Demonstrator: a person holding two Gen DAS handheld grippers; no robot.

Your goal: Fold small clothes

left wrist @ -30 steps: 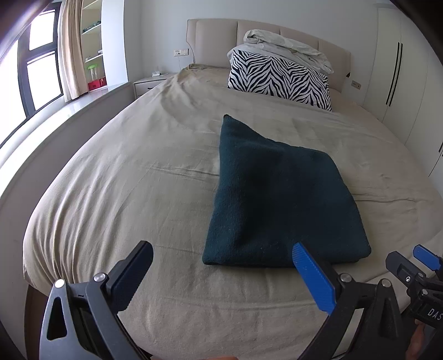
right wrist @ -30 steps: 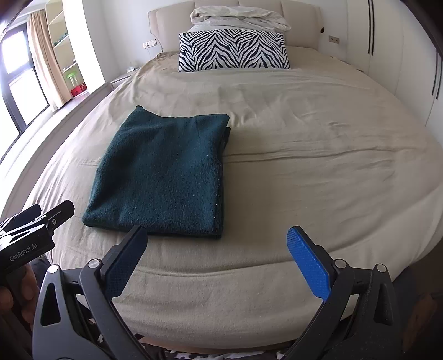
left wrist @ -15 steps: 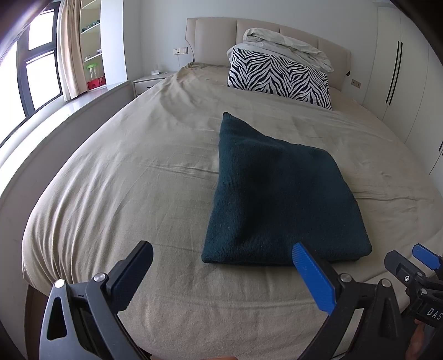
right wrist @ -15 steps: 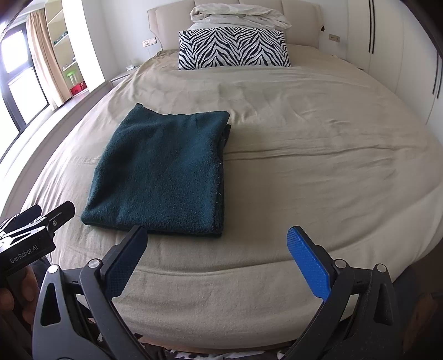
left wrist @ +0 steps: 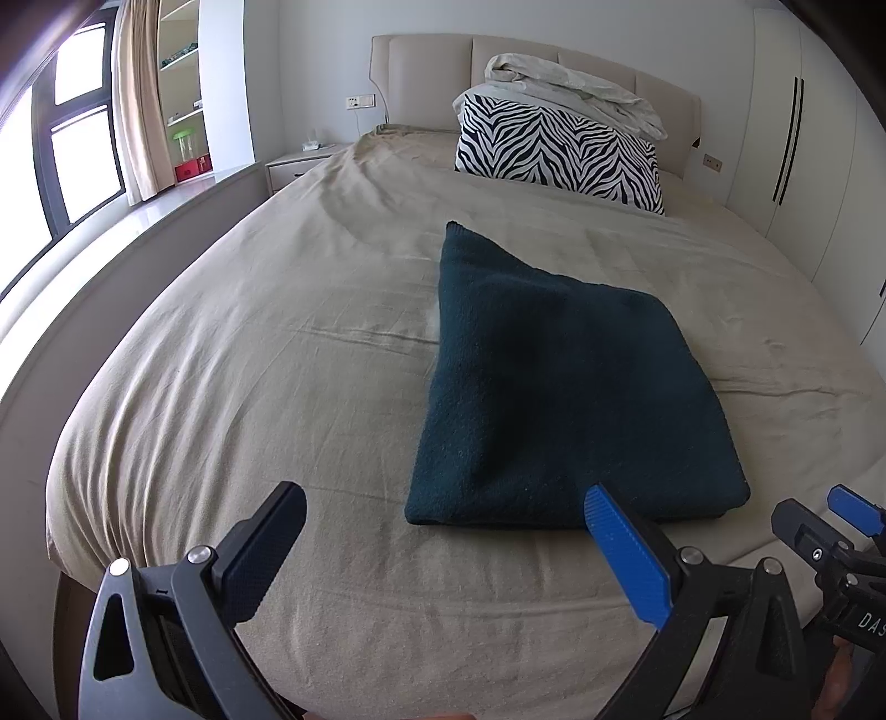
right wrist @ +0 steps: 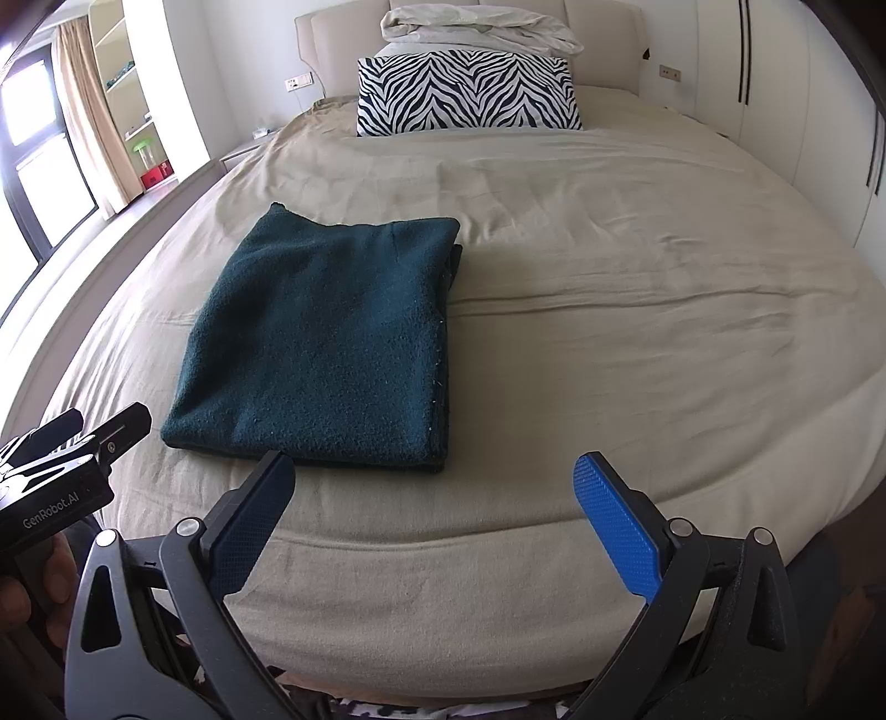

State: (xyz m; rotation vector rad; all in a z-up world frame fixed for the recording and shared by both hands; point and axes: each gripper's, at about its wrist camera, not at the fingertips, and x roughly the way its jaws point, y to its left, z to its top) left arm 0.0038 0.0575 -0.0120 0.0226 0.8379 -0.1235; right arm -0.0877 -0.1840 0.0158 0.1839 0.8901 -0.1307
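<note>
And here is the dark teal fleece garment (right wrist: 326, 338) lying flat on the beige bed sheet (right wrist: 637, 310), folded into a neat rectangle, sitting toward the foot edge of the bed and left of its middle, with the layered open edges stacked along its right side and the rounded fold along the near edge. Both tools hang back off the foot edge: the left gripper (left wrist: 443, 545) has its fingers spread wide with nothing between them, just short of the garment's near-left corner, and the right gripper (right wrist: 434, 515) is equally wide apart and empty, lined up off the near-right corner. Neither touches the cloth. Up at the head edge, the zebra-print pillow (right wrist: 468, 91) leans by the headboard with a crumpled pale duvet (right wrist: 482, 25) on top, well apart from the action. By the look of it, the folding is largely done; the call now is either 1 more fold or leaving it as finished. If another fold comes, each gripper would need to drop onto a near corner, pinch through all layers, and carry the near edge up toward the far edge without letting the stacked right side slide apart.
</note>
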